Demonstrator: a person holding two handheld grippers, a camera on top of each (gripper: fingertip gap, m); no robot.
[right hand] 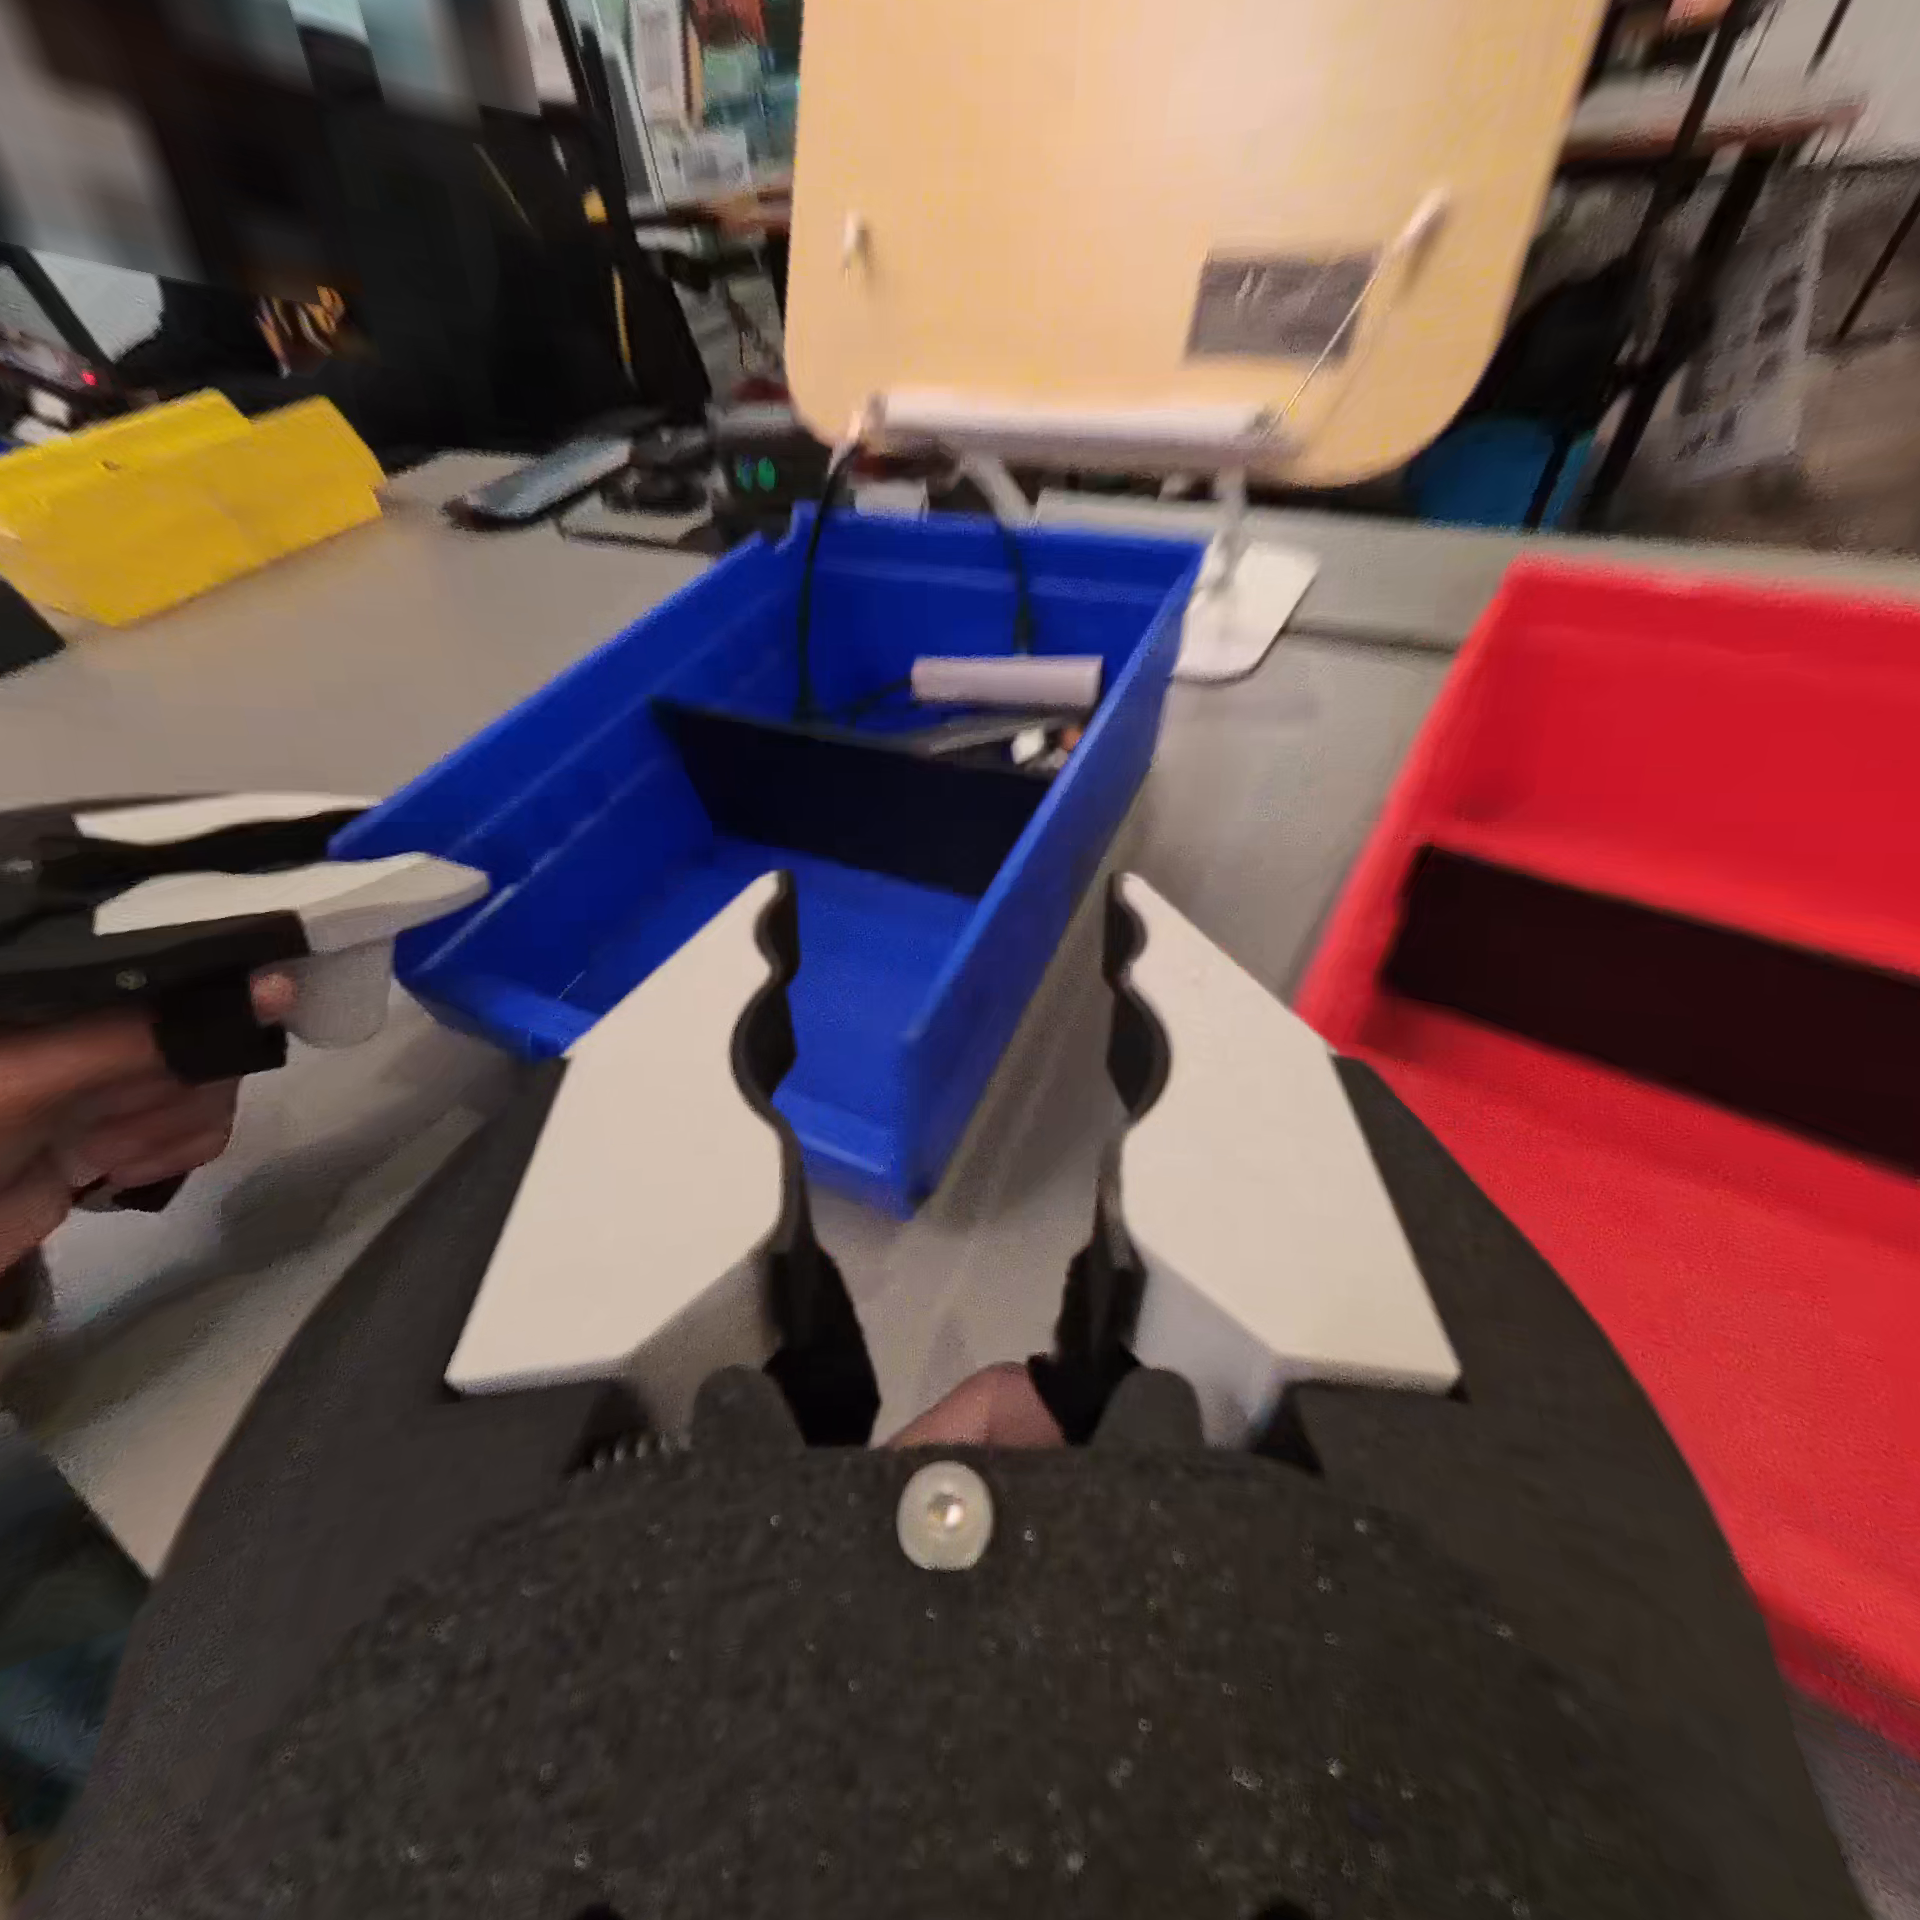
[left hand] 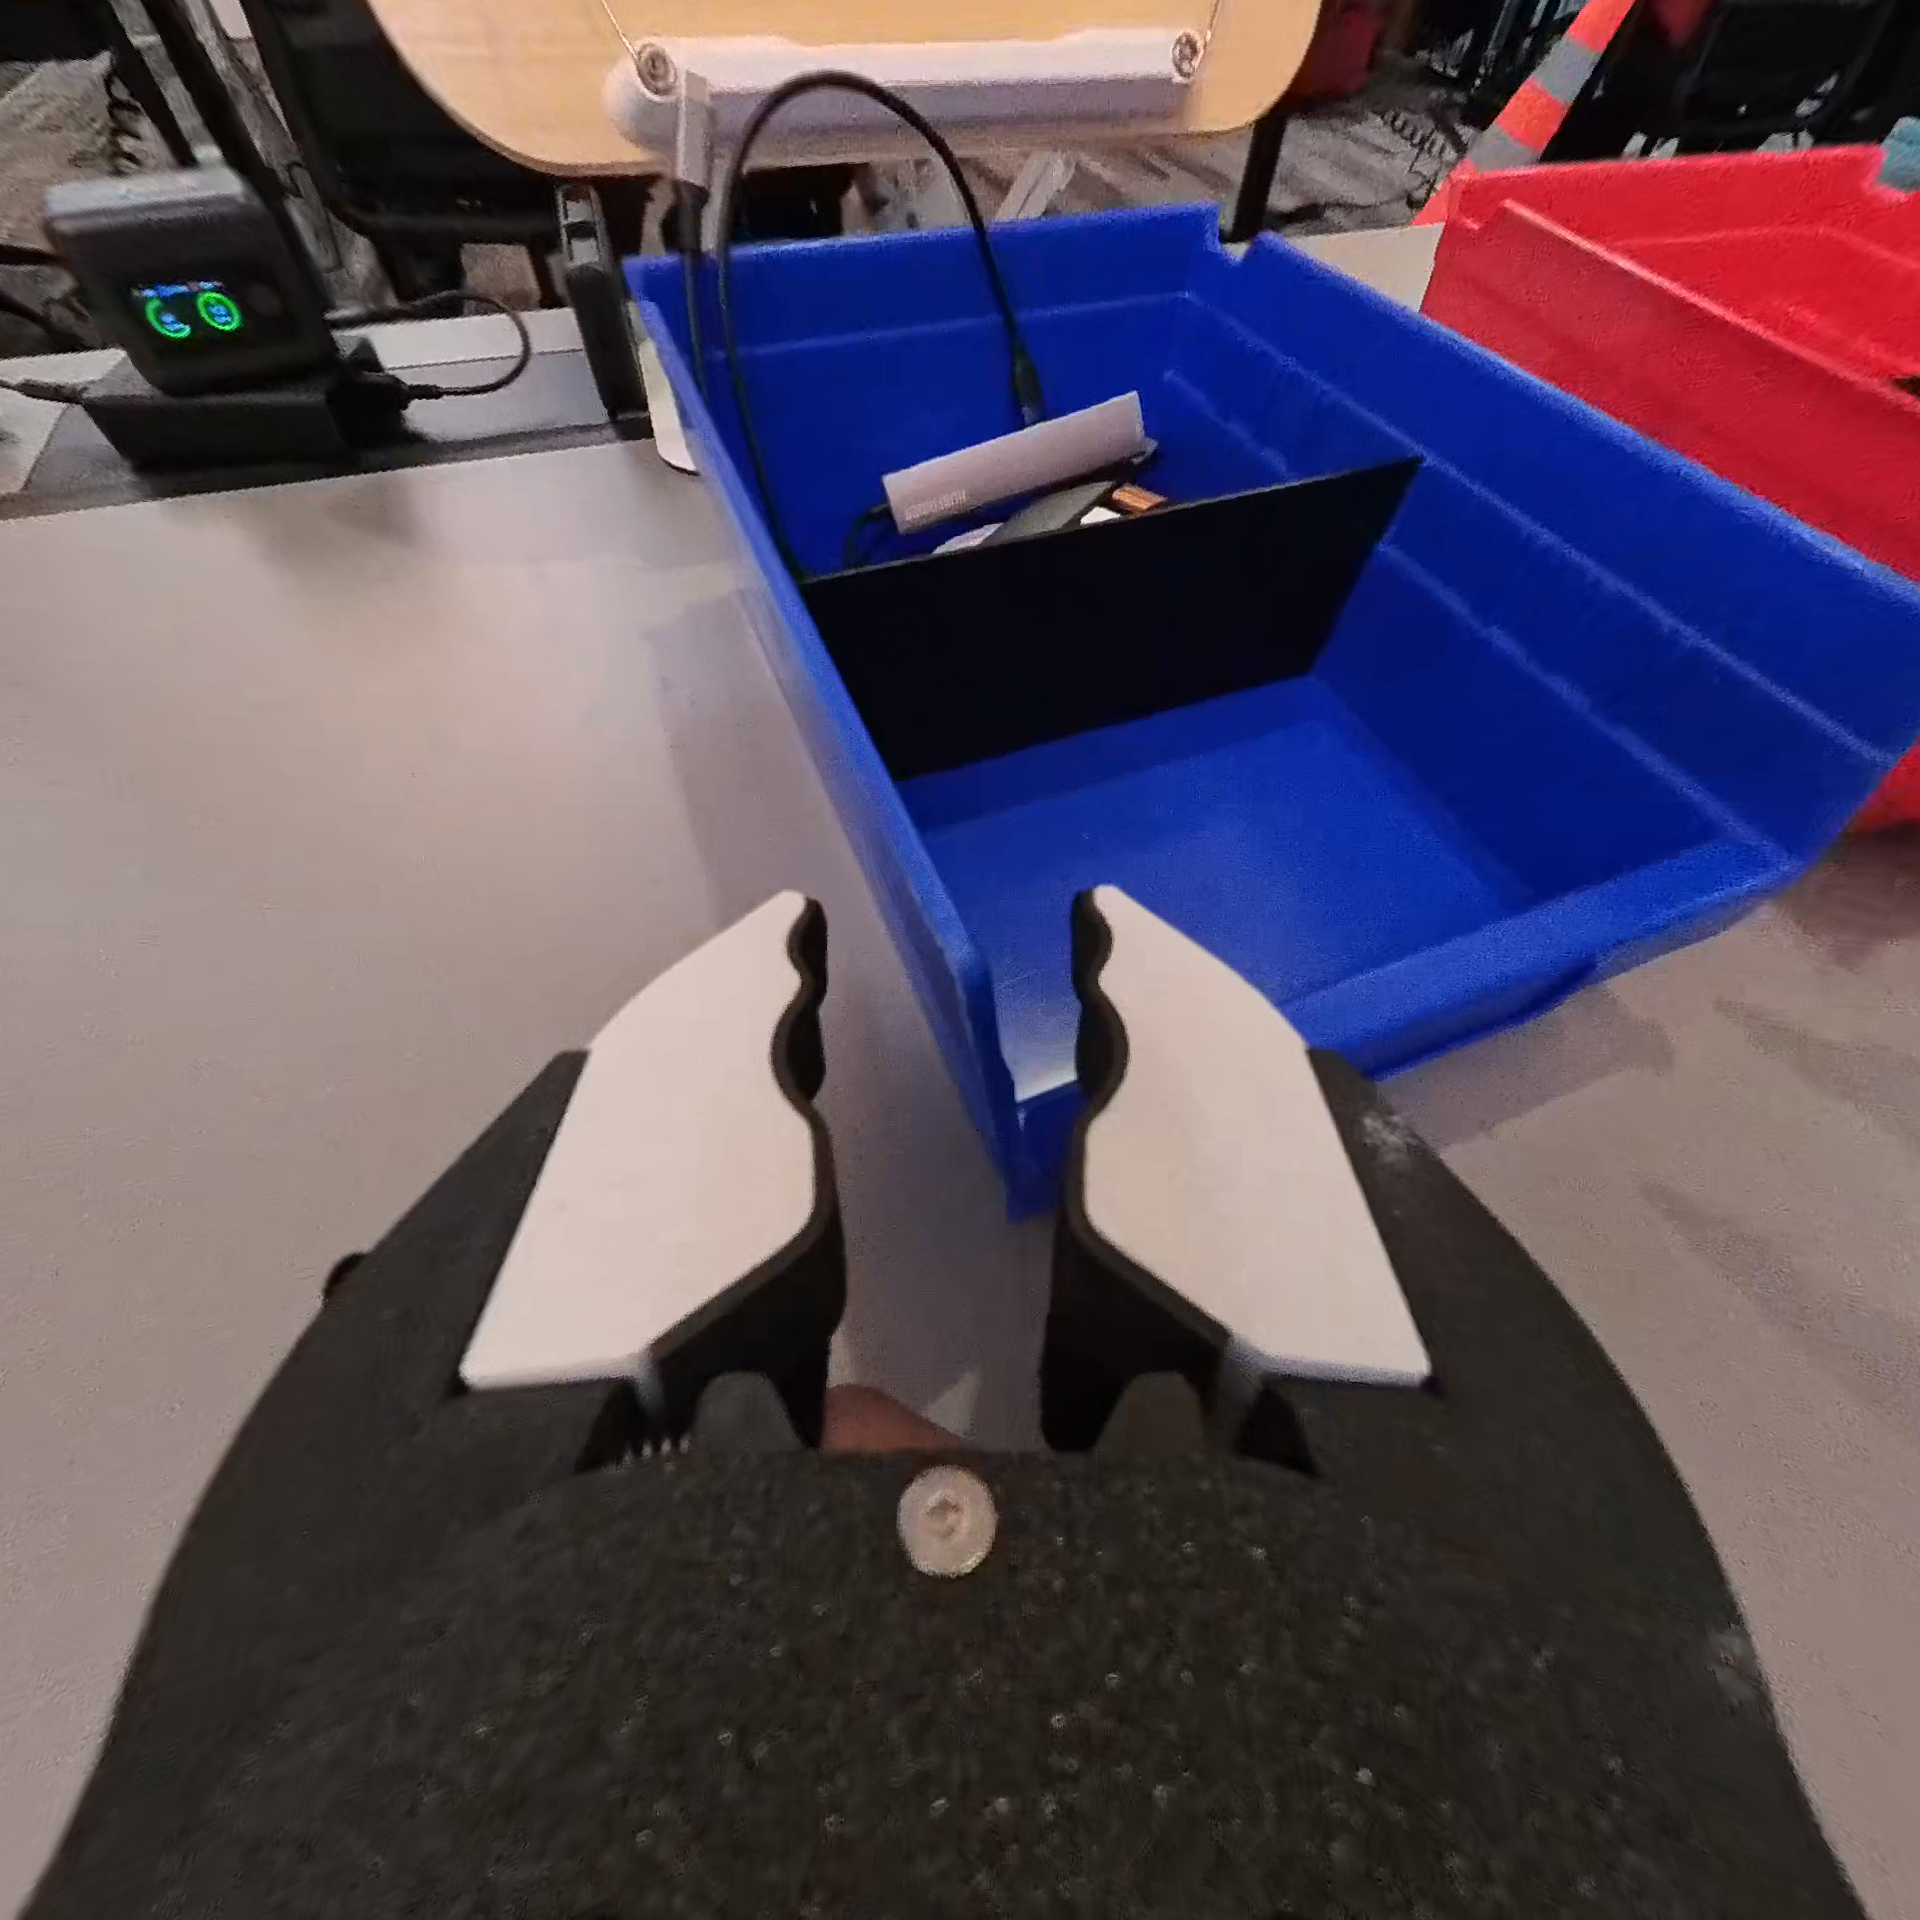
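A blue bin (left hand: pixel 1558 665) stands on the grey table, split by a black divider (left hand: pixel 1101 634). Its far part holds a grey bar-shaped device (left hand: pixel 1013 462), a black cable (left hand: pixel 977 239) and small flat items. Its near part is bare. My left gripper (left hand: pixel 948 914) is open and empty, its fingers straddling the bin's near left wall. My right gripper (right hand: pixel 951 894) is open and empty, over the bin's (right hand: pixel 623 790) near right corner. The left gripper (right hand: pixel 405 862) also shows in the right wrist view, at the bin's left corner.
A red bin (left hand: pixel 1714 291) stands right of the blue one; it shows with a black divider (right hand: pixel 1662 1018) in the right wrist view. A tan board on a white stand (right hand: pixel 1143 208) rises behind the blue bin. A yellow bin (right hand: pixel 177 499) and a charger with green lights (left hand: pixel 187 301) are at the far left.
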